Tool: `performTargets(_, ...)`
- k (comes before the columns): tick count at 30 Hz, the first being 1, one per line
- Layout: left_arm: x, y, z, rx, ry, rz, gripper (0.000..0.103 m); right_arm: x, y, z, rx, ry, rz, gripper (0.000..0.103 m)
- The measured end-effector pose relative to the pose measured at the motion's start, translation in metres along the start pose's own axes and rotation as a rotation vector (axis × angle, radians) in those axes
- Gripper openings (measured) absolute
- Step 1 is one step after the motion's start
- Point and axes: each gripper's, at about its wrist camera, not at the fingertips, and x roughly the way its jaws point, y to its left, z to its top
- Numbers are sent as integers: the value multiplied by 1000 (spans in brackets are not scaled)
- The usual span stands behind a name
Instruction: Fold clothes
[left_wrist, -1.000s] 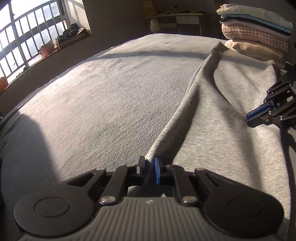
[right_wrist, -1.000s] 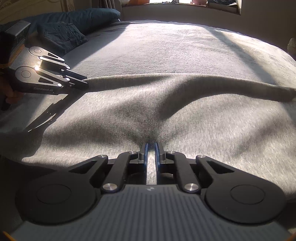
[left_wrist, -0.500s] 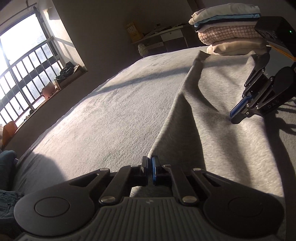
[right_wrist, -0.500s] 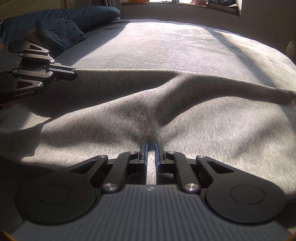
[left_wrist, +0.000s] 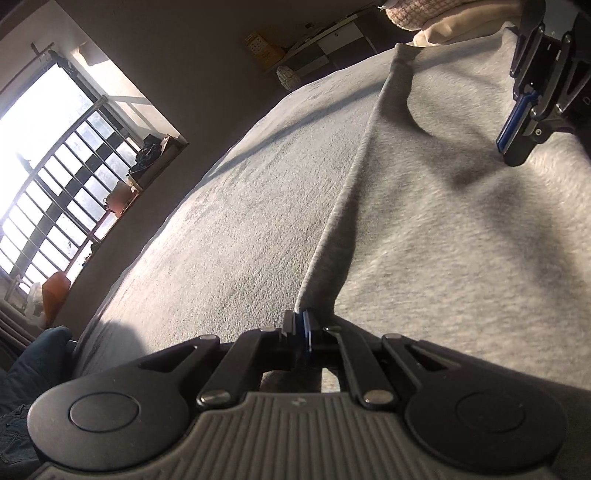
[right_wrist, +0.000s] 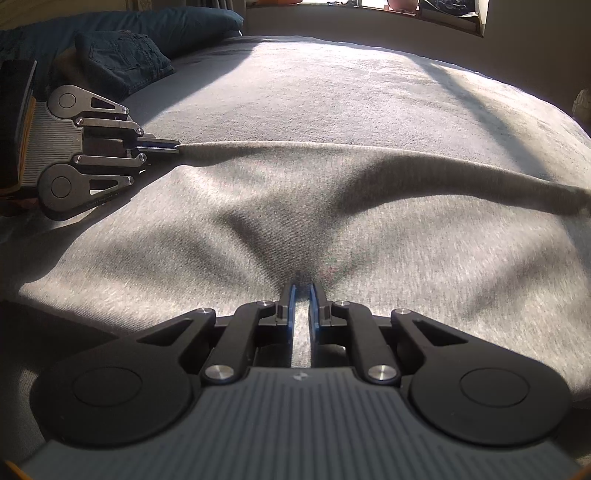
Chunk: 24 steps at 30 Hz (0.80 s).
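Grey garment (left_wrist: 461, 236) is spread out on the bed (left_wrist: 240, 229), and it looks like we're mid-fold, with both grippers pinching cloth.

Left wrist view: the left gripper (left_wrist: 300, 328) has its fingers together, clamped on the garment's edge right at the near corner. That edge runs away from it as a raised ridge toward the far end of the bed. Off to the upper right you can see the right gripper (left_wrist: 515, 144) tip-down on the cloth. A stack of folded clothes (left_wrist: 417, 11) sits at the far end, mostly cropped. There's a barred window (left_wrist: 55, 177) on the left throwing hard light.

Right wrist view: the right gripper (right_wrist: 300, 295) has its fingers nearly shut on a pinch of the fabric, with wrinkles fanning out from the spot. The left gripper (right_wrist: 173, 146) is at the left, holding the edge taut so it stands as a long line across the bed. Some dark jeans (right_wrist: 122, 59) lie beyond it.

My guess at the step: one side is gripped and lifted, ready to carry over. Next move probably needs both hands travelling together across the garment, keeping that edge tight so it lands straight, then letting go.
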Motion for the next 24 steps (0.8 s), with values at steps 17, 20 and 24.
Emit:
performTargets(17,-93,42,30,-286,-45,-167,73,-42,-7,11,165,-57,42,24)
performTargets(20,-113,30,35,-336,-48,-292,75,-56,-14,5,277,-56,99,24)
performTargets(24,-128,1,42,-333,-30,-390,73,-65,-29,-11,495,-43,186,24)
